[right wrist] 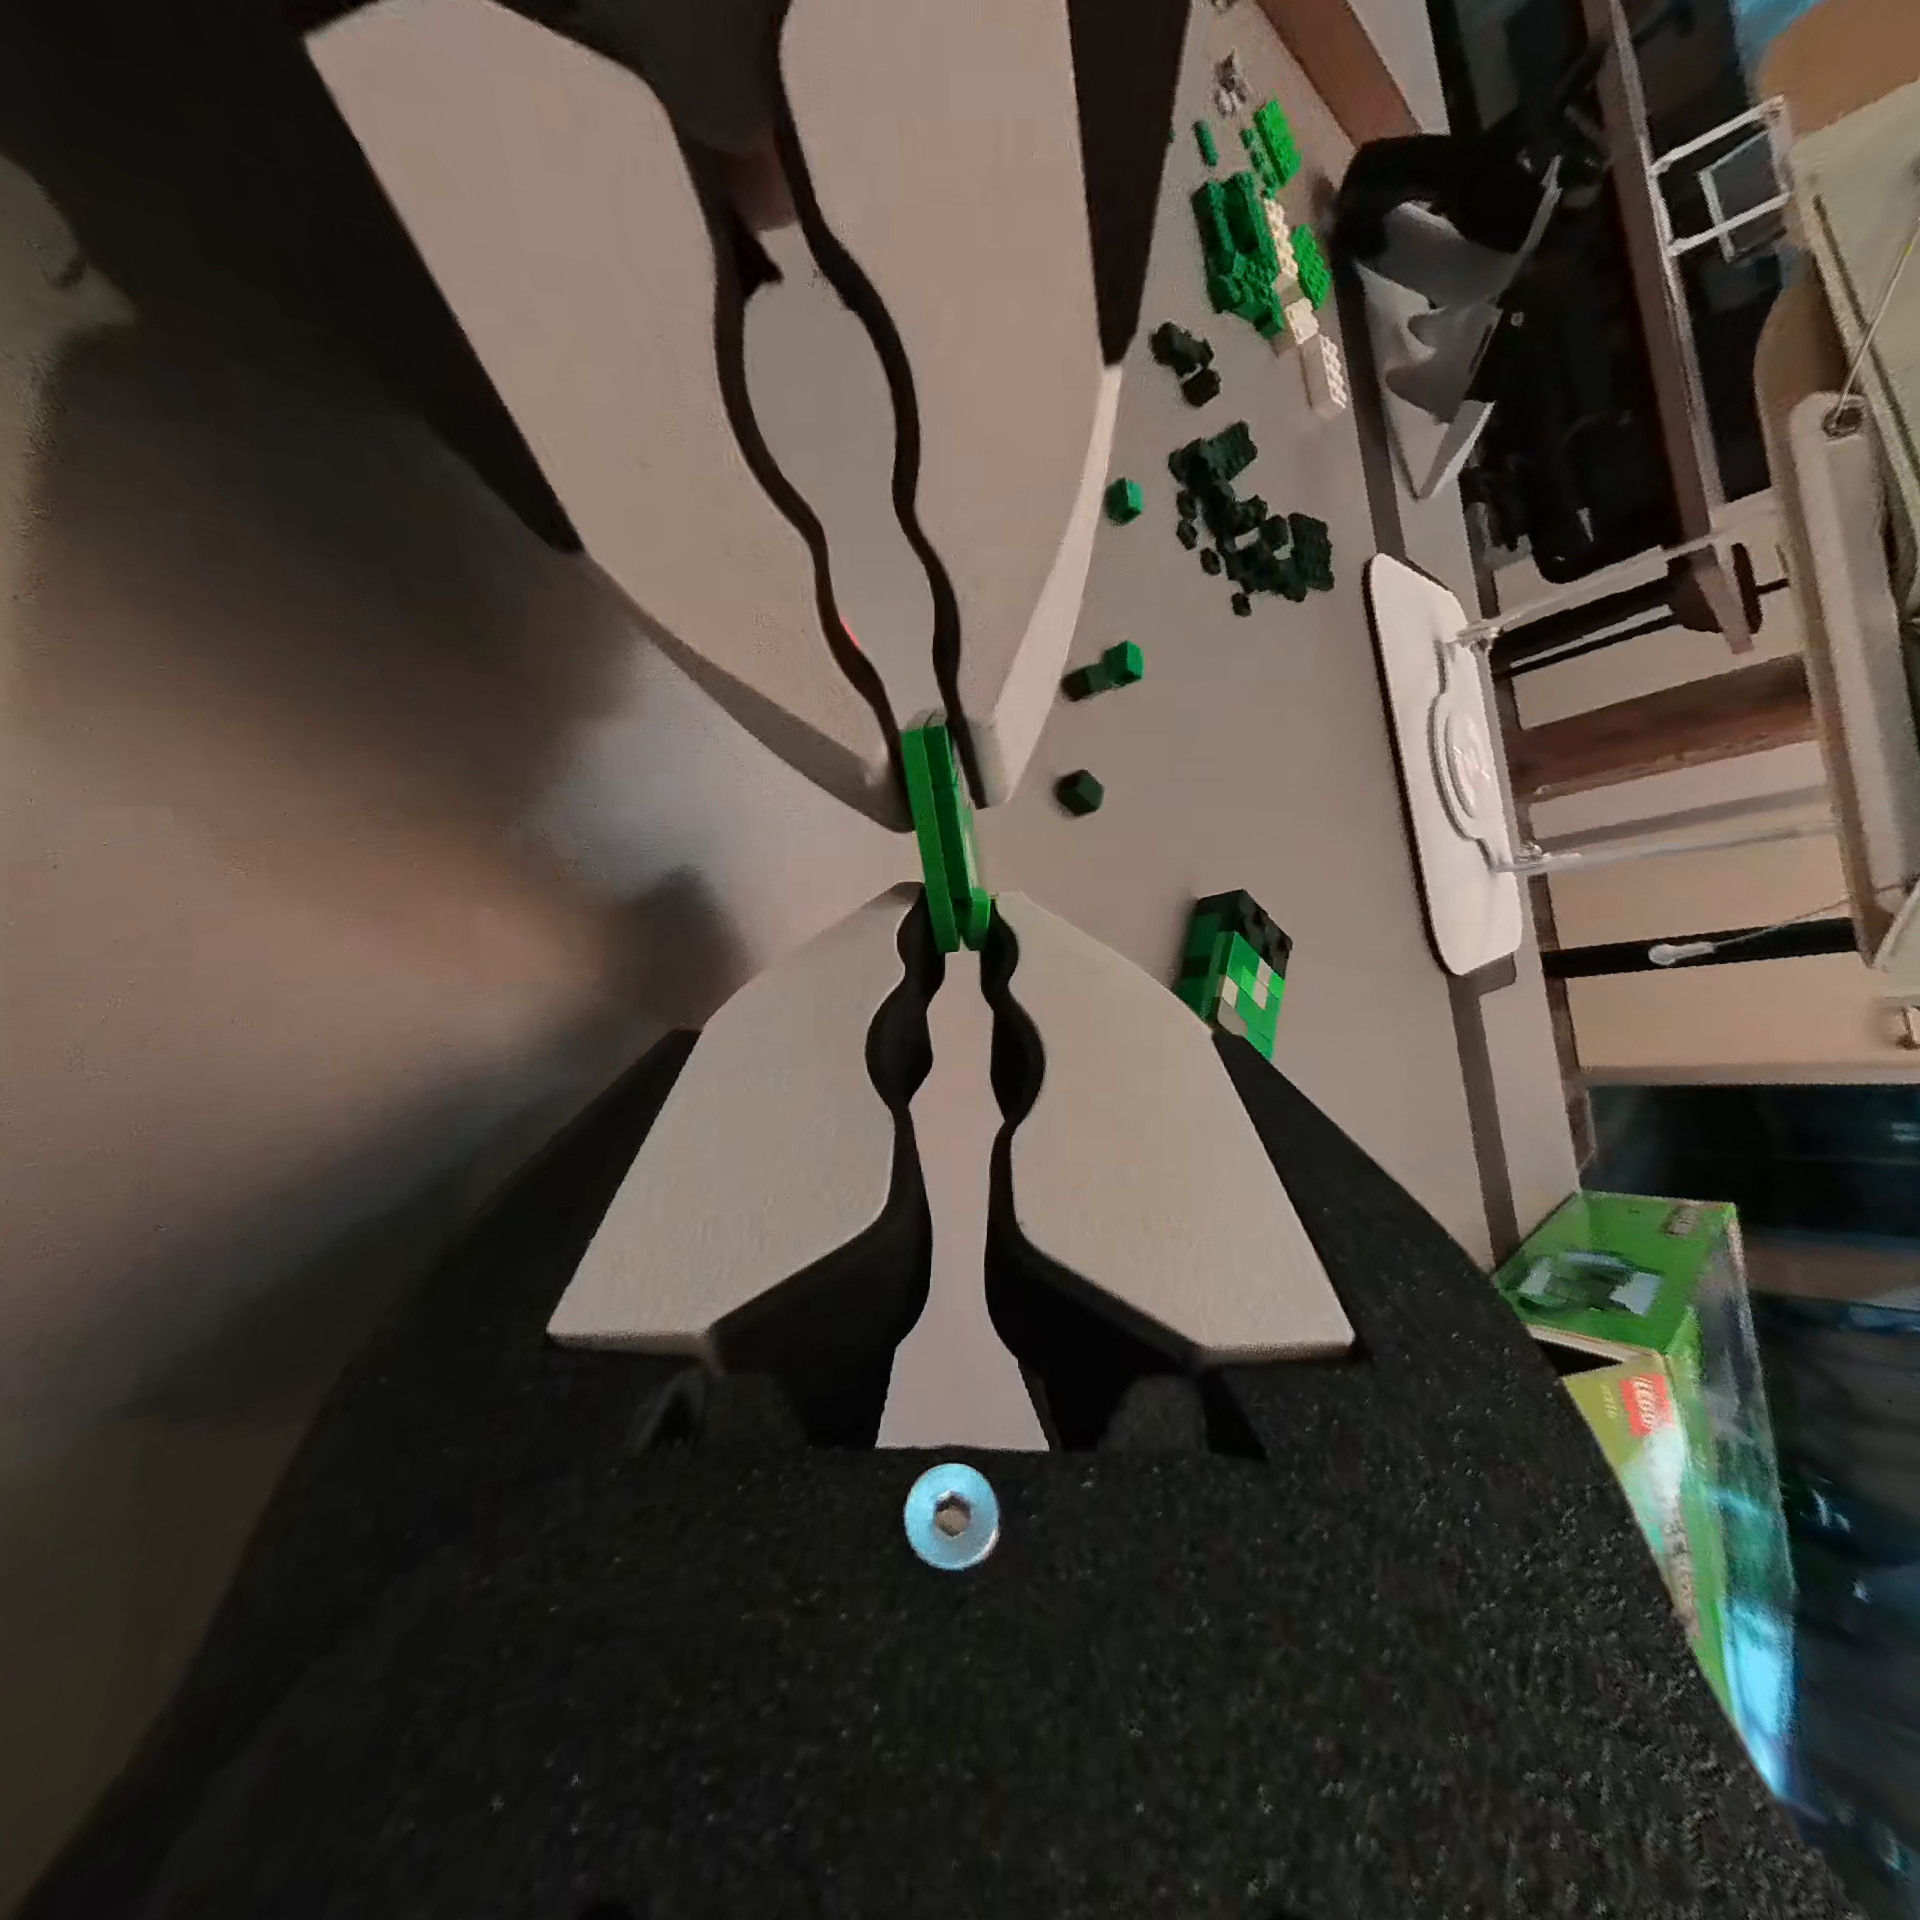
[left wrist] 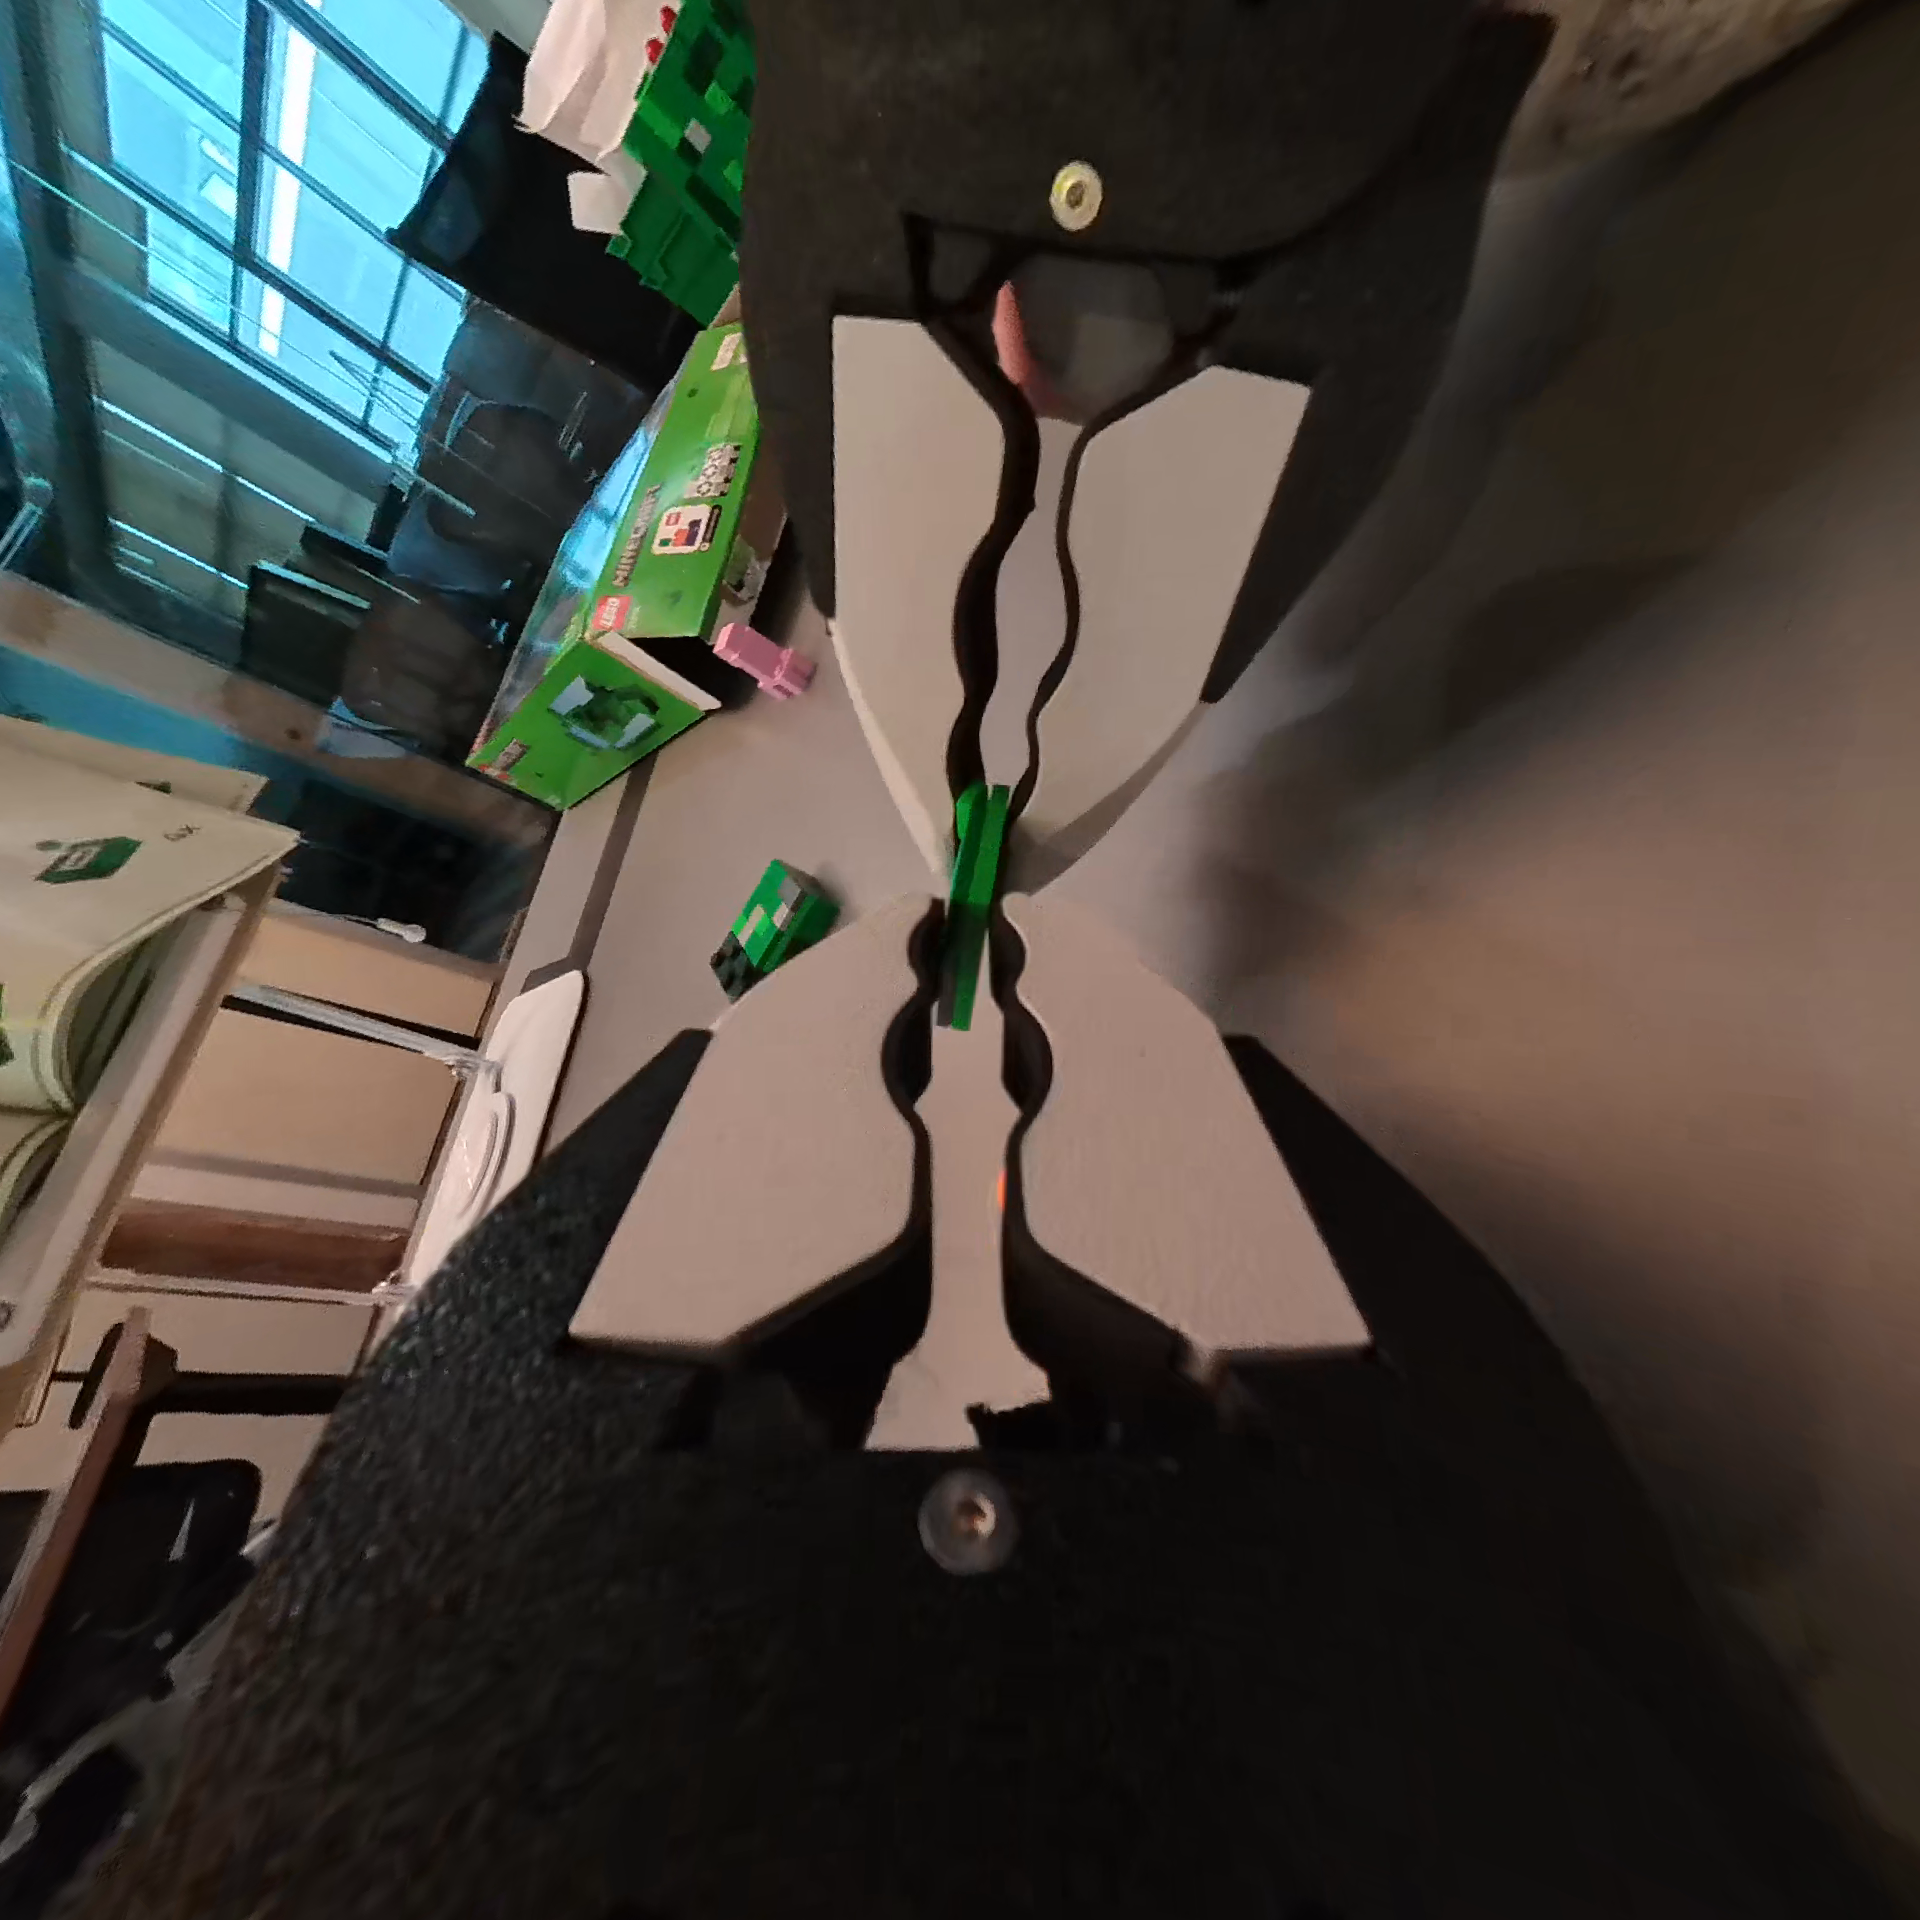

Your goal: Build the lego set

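A thin bright green plate piece (left wrist: 977, 873) is held in the air, pinched from both ends by the two grippers, which face each other tip to tip. My left gripper (left wrist: 968, 930) is shut on its near end in the left wrist view, with my right gripper (left wrist: 987, 816) shut on the far end. In the right wrist view my right gripper (right wrist: 961, 920) grips the near end of the green piece (right wrist: 943, 842), which looks like two plates pressed together, and the left gripper (right wrist: 935, 764) grips the far end. A small green block build (left wrist: 774, 930) (right wrist: 1236, 971) lies on the grey table.
Loose dark green bricks (right wrist: 1247, 520) and bright green and white bricks (right wrist: 1257, 229) lie on the table (right wrist: 1299, 1091). A green set box (left wrist: 623, 623) (right wrist: 1621, 1351), a pink piece (left wrist: 764, 660), a larger green build (left wrist: 686, 156) and a white pad (right wrist: 1444, 758) are nearby. The grippers are tip to tip, or close to it. The larger green build (left wrist: 686, 156) is about 35 cm from both grippers' fingertips.
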### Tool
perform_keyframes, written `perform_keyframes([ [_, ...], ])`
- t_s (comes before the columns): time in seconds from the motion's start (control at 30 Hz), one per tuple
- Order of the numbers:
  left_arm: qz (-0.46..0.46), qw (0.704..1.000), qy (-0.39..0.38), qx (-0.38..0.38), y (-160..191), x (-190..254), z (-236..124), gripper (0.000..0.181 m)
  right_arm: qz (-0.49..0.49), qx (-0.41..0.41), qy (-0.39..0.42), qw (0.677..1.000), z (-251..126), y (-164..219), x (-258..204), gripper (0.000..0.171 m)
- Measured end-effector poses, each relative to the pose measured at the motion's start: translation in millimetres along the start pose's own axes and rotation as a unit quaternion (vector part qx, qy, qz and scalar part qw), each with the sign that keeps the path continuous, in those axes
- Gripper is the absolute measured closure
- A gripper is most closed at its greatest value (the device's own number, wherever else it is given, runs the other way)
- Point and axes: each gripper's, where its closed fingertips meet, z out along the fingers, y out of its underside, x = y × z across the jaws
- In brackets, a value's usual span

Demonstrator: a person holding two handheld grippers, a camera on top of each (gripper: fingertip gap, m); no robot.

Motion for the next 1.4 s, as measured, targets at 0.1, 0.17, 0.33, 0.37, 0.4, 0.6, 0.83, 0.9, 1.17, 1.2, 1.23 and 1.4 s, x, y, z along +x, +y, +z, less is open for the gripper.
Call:
perform_keyframes([
  [0.1, 0.002, 1.0, 0.01, 0.0, 0, 3, 0, 0.174, -0.023, -0.008, 0.009, 1.0, -1, 0, 0, 0.165],
  [0.17, -0.001, 1.0, 0.011, 0.002, -1, 3, -1, 0.174, -0.049, -0.016, 0.021, 0.998, -2, 0, 1, 0.165],
  [0.33, -0.018, 1.0, 0.022, 0.009, -2, 3, -2, 0.173, -0.139, -0.043, 0.059, 0.988, -4, 0, 2, 0.165],
  [0.37, -0.023, 0.999, 0.025, 0.01, -2, 3, -2, 0.173, -0.15, -0.047, 0.065, 0.985, -4, 0, 3, 0.165],
  [0.4, -0.027, 0.999, 0.027, 0.01, -2, 3, -2, 0.172, -0.161, -0.053, 0.074, 0.983, -4, 0, 4, 0.164],
  [0.6, -0.048, 0.999, 0.022, 0.014, -2, 1, -1, 0.169, -0.202, -0.074, 0.129, 0.968, -5, 0, 12, 0.165],
  [0.83, -0.204, 0.978, 0.03, 0.039, -3, -12, 3, 0.131, -0.163, -0.058, 0.196, 0.965, -11, -1, 33, 0.165],
  [0.9, -0.23, 0.972, 0.029, 0.044, -3, -16, 2, 0.126, -0.166, -0.053, 0.206, 0.963, -13, -2, 35, 0.165],
  [1.17, -0.319, 0.943, 0.072, 0.062, -7, -13, 4, 0.119, -0.213, -0.047, 0.248, 0.944, -19, -8, 39, 0.165],
  [1.2, -0.328, 0.939, 0.074, 0.067, -8, -13, 4, 0.12, -0.218, -0.049, 0.253, 0.941, -19, -8, 39, 0.165],
  [1.23, -0.335, 0.937, 0.076, 0.071, -8, -14, 3, 0.122, -0.224, -0.049, 0.26, 0.938, -20, -9, 40, 0.165],
  [1.4, -0.337, 0.936, 0.065, 0.084, -10, -18, 1, 0.133, -0.239, -0.043, 0.285, 0.927, -22, -14, 41, 0.165],
])
